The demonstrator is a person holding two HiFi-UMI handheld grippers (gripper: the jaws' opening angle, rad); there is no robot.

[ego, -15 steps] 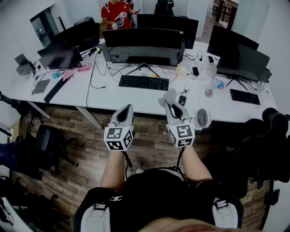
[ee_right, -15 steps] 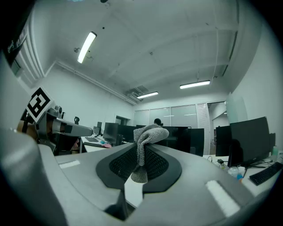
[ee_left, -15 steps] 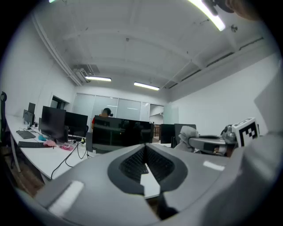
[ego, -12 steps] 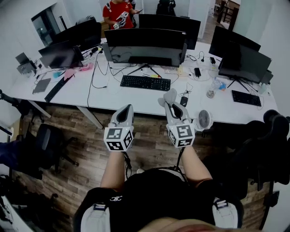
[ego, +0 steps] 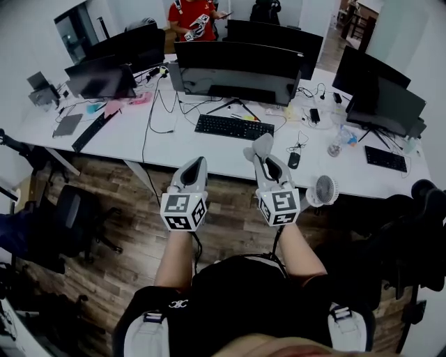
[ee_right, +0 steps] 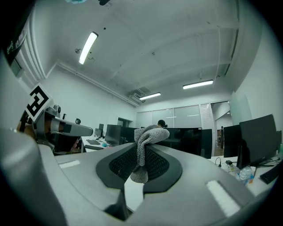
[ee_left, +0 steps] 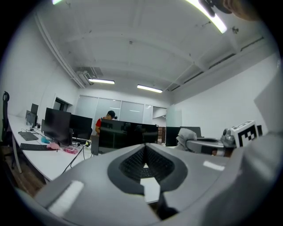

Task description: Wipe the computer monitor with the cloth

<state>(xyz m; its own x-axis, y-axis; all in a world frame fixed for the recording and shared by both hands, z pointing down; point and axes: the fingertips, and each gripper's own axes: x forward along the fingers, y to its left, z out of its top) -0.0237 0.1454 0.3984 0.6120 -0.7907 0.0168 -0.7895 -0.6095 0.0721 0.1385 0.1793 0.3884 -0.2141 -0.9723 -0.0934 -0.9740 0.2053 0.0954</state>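
The room is an open office with white walls, strip lights on the ceiling and a wood-plank floor [ego: 132, 202].

A long white tabletop [ego: 174, 150] runs across the head view.

On the tabletop stand six dark monitors, as far as can be counted; those at the rear overlap. The wide computer monitor [ego: 237, 66] sits at the centre, facing the operator, with its screen dark.

Two black office chairs are in view, one at the left [ego: 70, 219] and one at the right [ego: 418, 237].

One person in a red top [ego: 194, 15] stands beyond the far edge of the tabletop.

Two black keyboards are clear: one [ego: 230, 127] directly in front of the computer monitor, one [ego: 385, 158] at the right end.

Two tongs are held side by side over the floor, near the front edge of the tabletop.
- Left tongs [ego: 197, 162]: jaws clenched together, nothing between them.
- Right tongs [ego: 260, 157]: jaws clamped on the cloth.

One small white fan [ego: 324, 190] stands at the tabletop's near edge, right of the right tongs.

One grey knitted cloth [ee_right: 142, 148] is pinched between the right jaws. A fold stands above the tips, and it is well apart from the computer monitor.

One dark mouse [ego: 294, 160] lies right of the centre keyboard.
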